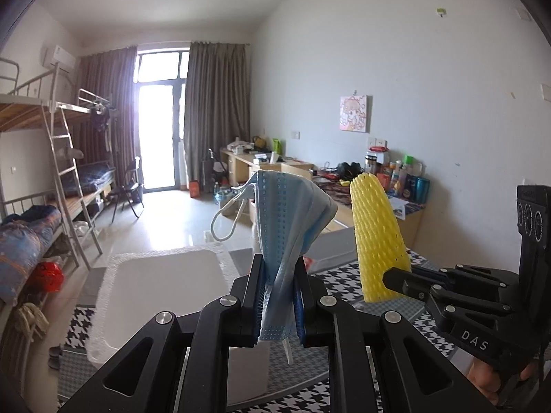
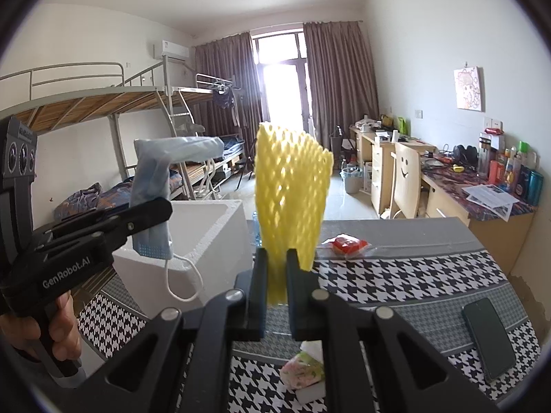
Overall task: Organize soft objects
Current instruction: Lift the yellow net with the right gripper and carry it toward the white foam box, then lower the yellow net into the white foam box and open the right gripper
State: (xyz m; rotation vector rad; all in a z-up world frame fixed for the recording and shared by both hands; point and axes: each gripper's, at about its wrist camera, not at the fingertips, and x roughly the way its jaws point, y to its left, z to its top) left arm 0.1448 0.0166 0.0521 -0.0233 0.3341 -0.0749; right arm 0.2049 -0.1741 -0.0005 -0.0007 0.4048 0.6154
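Both things are up in the air at this moment, and nothing seems to be lying in the box yet, as far as I can see into it. The left tongs (image 1: 278, 296) are pinching a blue face mask (image 1: 289, 220) near its lower edge, so that it is standing up crumpled above the jaws with one white ear loop dangling to the side. The right tongs (image 2: 277, 289) are pressing together on a yellow foam fruit net (image 2: 292, 186), which is rising upright from between them.

The white foam box (image 2: 213, 237) is sitting on the desk (image 2: 396, 275), which is wearing a houndstooth cloth, and the mask is hovering above or just beside the box's near rim; the part of its inside that I can see is looking bare. The net is being held to the right of the box, over the cloth.

So I am judging the task to be roughly at its middle: two soft pieces are lifted, and the dropping is not yet done. On the desk a red packet (image 2: 347, 244) is lying beyond the net, and a small floral bundle (image 2: 304, 370) is resting near the front edge under the right tongs; these are probably waiting their turn. A dark phone (image 2: 489, 337) is lying at the right and likely is staying where it is.
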